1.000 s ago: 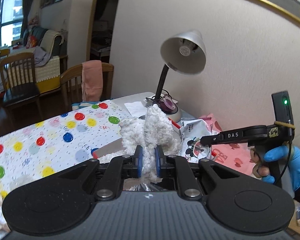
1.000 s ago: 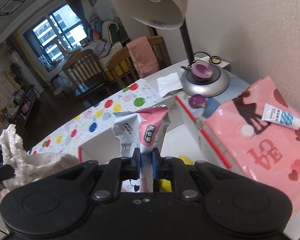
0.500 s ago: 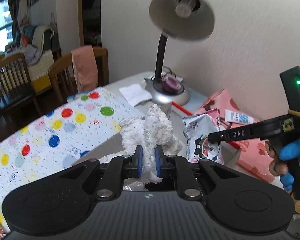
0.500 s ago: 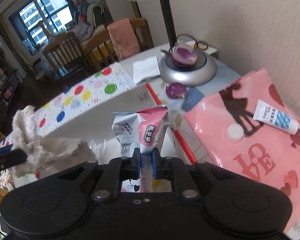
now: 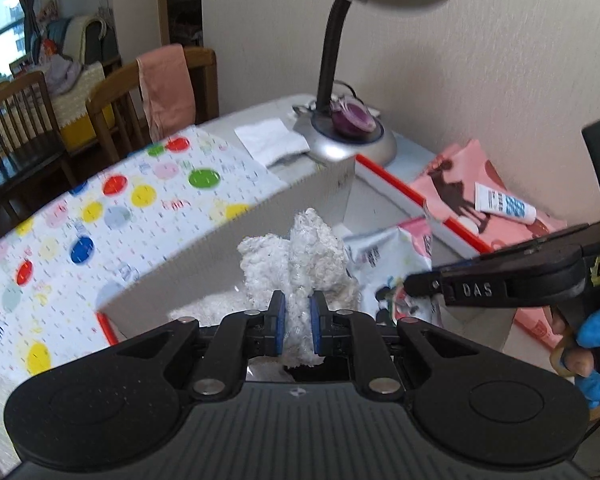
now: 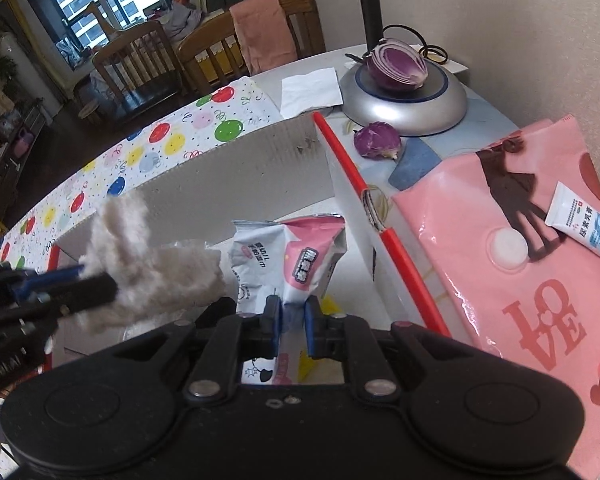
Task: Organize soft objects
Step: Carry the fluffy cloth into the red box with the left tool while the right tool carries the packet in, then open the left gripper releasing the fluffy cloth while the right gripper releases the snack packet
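A white fluffy cloth sticks up from my left gripper, whose blue pads are shut on it. In the right wrist view the same cloth hangs at the left from the left gripper. My right gripper is shut on a pink and white wipes packet. That packet also shows in the left wrist view, just right of the cloth, held by the right gripper. Both items hang side by side over an open cardboard box with red edges.
A desk lamp base carries a halved red onion, with an onion piece beside it. Right of the box lies a pink LOVE bag with a cream tube. A dotted tablecloth and chairs lie left.
Both grippers have come down and forward over the box, each still gripping its item. The lamp and the box walls now look closer, and the cloth and packet hang nearer together.
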A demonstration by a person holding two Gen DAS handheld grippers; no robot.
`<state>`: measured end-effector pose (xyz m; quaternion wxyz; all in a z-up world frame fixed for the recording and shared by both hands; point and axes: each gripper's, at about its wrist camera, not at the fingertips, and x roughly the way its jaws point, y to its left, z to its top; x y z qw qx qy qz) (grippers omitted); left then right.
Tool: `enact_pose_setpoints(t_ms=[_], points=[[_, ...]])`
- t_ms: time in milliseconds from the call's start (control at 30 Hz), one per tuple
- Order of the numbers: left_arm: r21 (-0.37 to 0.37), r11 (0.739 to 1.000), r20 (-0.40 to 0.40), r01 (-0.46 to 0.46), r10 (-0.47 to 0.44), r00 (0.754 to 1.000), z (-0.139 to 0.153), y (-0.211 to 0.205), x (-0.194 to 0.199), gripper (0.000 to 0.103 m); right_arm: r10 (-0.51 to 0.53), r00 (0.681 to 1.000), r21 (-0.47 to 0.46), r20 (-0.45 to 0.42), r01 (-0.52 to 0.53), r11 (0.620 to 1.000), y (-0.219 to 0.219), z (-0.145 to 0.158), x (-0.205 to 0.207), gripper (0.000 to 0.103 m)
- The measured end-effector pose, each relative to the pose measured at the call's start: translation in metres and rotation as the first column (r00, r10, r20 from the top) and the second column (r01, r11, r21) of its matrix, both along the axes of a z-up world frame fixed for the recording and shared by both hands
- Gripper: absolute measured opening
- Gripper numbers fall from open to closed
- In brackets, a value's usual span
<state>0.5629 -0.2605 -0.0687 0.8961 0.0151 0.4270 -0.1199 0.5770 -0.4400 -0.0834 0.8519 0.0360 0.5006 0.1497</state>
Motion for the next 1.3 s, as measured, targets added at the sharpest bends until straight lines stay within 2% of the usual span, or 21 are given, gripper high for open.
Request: enact_pose_setpoints(t_ms=[167, 367, 667, 733, 833, 900, 933, 1067, 1300], points=[[-0.018, 1.0, -0.079, 0.016, -0.018, 0.997, -0.021, -0.005, -0.003, 0.013, 0.004, 1.0, -0.003, -0.002, -0.004, 1.0, -0.001, -0.004, 0.002, 0.013], [-0.04, 0.999, -0.168, 0.029, -0.036, 0.985, -0.04, -0.011, -0.005, 0.013, -0.013, 1.0, -0.014, -0.025, 0.012, 1.0, -0.004, -0.009, 0.003, 0.021], [-0.06, 0.998, -0.219, 0.03, -0.043, 0.975, -0.05, -0.01, -0.01, 0.015, 0.001, 1.0, -0.033, -0.028, -0.002, 0.999, -0.004, -0.008, -0.006, 0.028], [-0.062, 0.998, -0.219, 0.023, -0.036, 0.975, -0.049, -0.009, -0.011, 0.019, 0.006, 1.0, -0.031, -0.029, -0.007, 1.0, -0.005, -0.006, -0.009, 0.028], [-0.071, 0.997, -0.226, 0.006, -0.022, 0.974, -0.049, -0.007, -0.012, 0.035, 0.014, 1.0, -0.037, -0.024, -0.015, 0.999, -0.004, -0.003, -0.012, 0.029], [-0.079, 0.997, -0.222, 0.003, -0.021, 0.975, -0.048, -0.006, -0.015, 0.069, 0.018, 1.0, -0.038, -0.018, -0.018, 0.999, -0.004, -0.001, -0.015, 0.031], [-0.087, 0.996, -0.216, 0.002, -0.021, 0.976, -0.047, -0.006, -0.017, 0.072, 0.018, 1.0, -0.04, -0.011, -0.018, 0.999, -0.004, 0.001, -0.017, 0.033], [-0.107, 0.994, -0.189, -0.004, -0.016, 0.982, -0.038, -0.004, -0.024, 0.073, 0.033, 0.999, -0.031, 0.004, -0.033, 0.999, -0.004, 0.01, -0.026, 0.037], [-0.134, 0.991, -0.123, 0.012, -0.029, 0.992, -0.015, -0.003, -0.044, 0.073, 0.069, 0.997, -0.007, 0.045, -0.069, 0.998, -0.002, 0.033, -0.048, 0.055]])
